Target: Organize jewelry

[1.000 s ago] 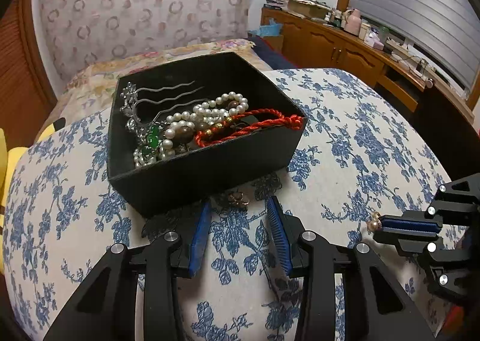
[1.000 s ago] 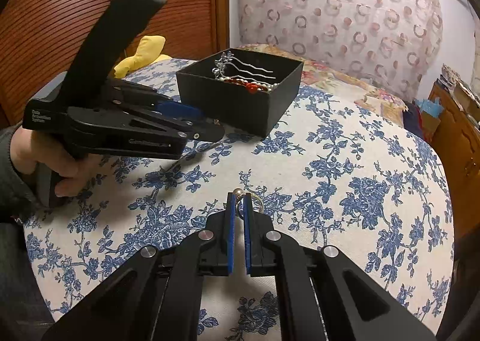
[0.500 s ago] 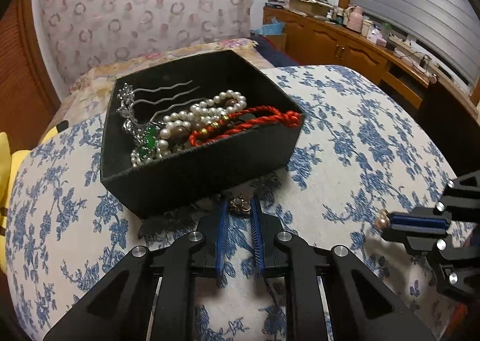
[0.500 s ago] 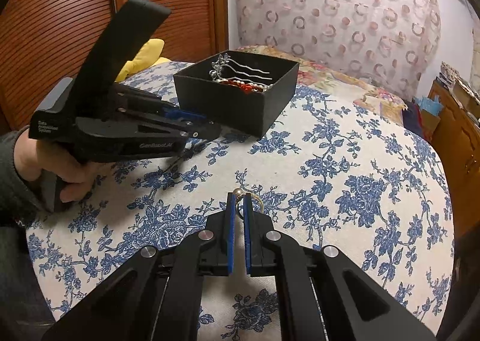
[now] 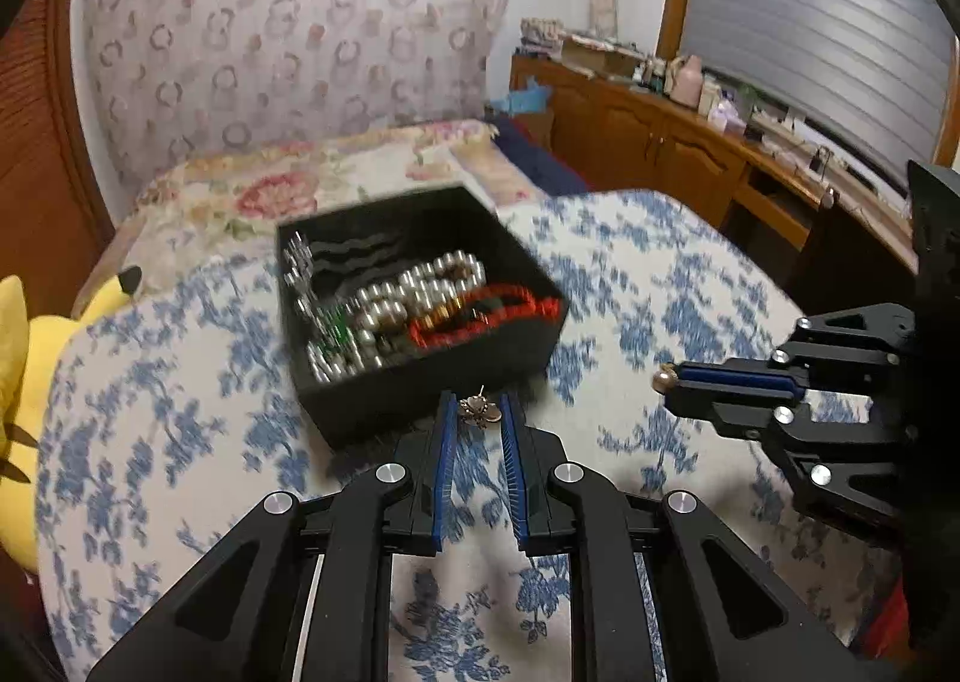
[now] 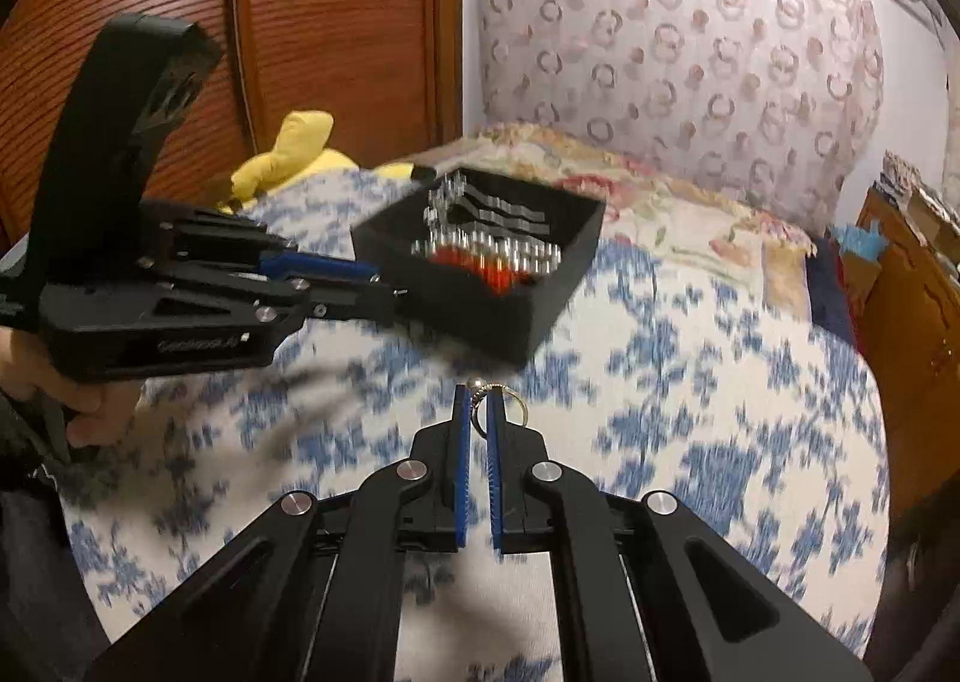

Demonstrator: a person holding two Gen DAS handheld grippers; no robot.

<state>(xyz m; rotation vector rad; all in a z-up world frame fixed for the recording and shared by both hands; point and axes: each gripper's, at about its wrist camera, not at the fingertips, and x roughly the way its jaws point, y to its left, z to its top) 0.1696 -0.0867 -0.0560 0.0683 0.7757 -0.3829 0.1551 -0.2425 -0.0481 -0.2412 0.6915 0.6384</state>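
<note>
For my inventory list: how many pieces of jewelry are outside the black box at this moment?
2. A flower-shaped earring is between the left gripper fingers; a ring with a bead is in the right gripper. Others may be hidden.

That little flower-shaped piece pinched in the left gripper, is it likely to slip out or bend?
The flower earring looks like thin metal, so probably stiff and very light. Only the very tips of the left gripper pinch it, so it might twist or slip. Its thin post sticks up, and that may bend if squeezed.

Bedroom; bed (image 5: pixel 336 172); wardrobe (image 6: pixel 330 22)
</note>
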